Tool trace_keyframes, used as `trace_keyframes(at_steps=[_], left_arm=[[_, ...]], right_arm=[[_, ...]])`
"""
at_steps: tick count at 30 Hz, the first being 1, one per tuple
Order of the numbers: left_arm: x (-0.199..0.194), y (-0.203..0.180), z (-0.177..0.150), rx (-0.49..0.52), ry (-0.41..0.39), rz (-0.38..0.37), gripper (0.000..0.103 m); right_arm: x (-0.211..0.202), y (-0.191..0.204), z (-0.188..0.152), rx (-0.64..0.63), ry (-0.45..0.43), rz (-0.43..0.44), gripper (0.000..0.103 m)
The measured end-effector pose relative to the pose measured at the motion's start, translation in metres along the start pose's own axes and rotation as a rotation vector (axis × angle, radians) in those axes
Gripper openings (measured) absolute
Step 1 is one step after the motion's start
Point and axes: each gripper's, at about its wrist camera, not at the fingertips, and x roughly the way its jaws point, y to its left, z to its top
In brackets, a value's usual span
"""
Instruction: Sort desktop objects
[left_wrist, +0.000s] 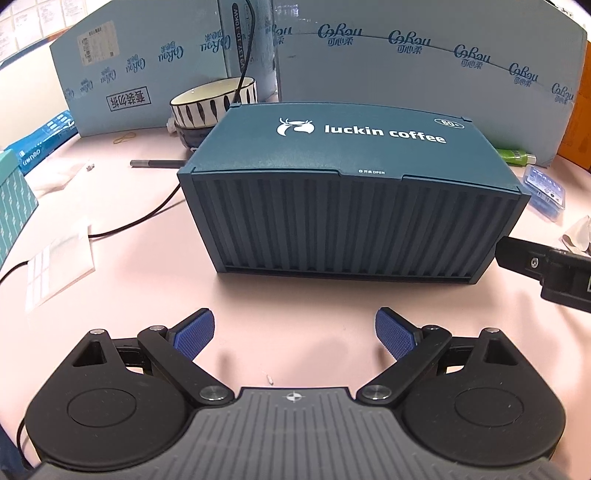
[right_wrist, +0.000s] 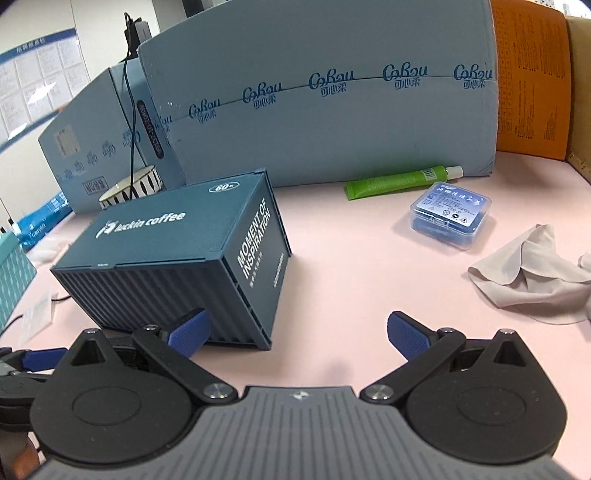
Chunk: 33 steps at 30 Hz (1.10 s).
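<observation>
Around the one dark blue coffee box (right_wrist: 166, 258) sit two stacked bowls (left_wrist: 212, 101) behind it, one pen (left_wrist: 157, 163) to its left, and to its right one green tube (right_wrist: 400, 181), one clear plastic case (right_wrist: 450, 216) and one grey cloth (right_wrist: 532, 273).

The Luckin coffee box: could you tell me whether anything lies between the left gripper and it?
Nothing visible does. Only bare pink tabletop separates the open left gripper from the box. The right gripper, also open, sits by the box's right end, not in that path.
</observation>
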Motion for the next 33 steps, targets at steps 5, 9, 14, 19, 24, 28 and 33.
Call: trace_keyframes(at_steps=[5, 9, 14, 19, 24, 28, 33], left_arm=[[0.005, -0.002, 0.0, -0.009, 0.01, -0.002, 0.093], [0.007, -0.005, 0.0, -0.006, 0.02, -0.002, 0.093], [0.008, -0.007, 0.001, -0.008, 0.025, -0.005, 0.093], [0.007, -0.008, 0.003, -0.018, 0.022, -0.006, 0.093], [0.005, -0.007, 0.004, -0.036, 0.019, -0.011, 0.093], [0.004, -0.006, 0.003, -0.045, 0.023, -0.015, 0.093], [0.003, -0.004, 0.002, -0.048, 0.022, -0.016, 0.093]], right_arm=[[0.001, -0.003, 0.0, -0.018, 0.014, -0.024, 0.103], [0.004, -0.007, 0.0, -0.016, 0.034, -0.054, 0.103], [0.006, -0.01, 0.003, -0.043, 0.059, -0.108, 0.103], [0.009, -0.021, 0.011, -0.049, 0.1, -0.174, 0.103], [0.01, -0.029, 0.014, -0.054, 0.132, -0.229, 0.103], [0.011, -0.032, 0.017, -0.063, 0.159, -0.254, 0.103], [0.01, -0.036, 0.019, -0.05, 0.184, -0.281, 0.103]])
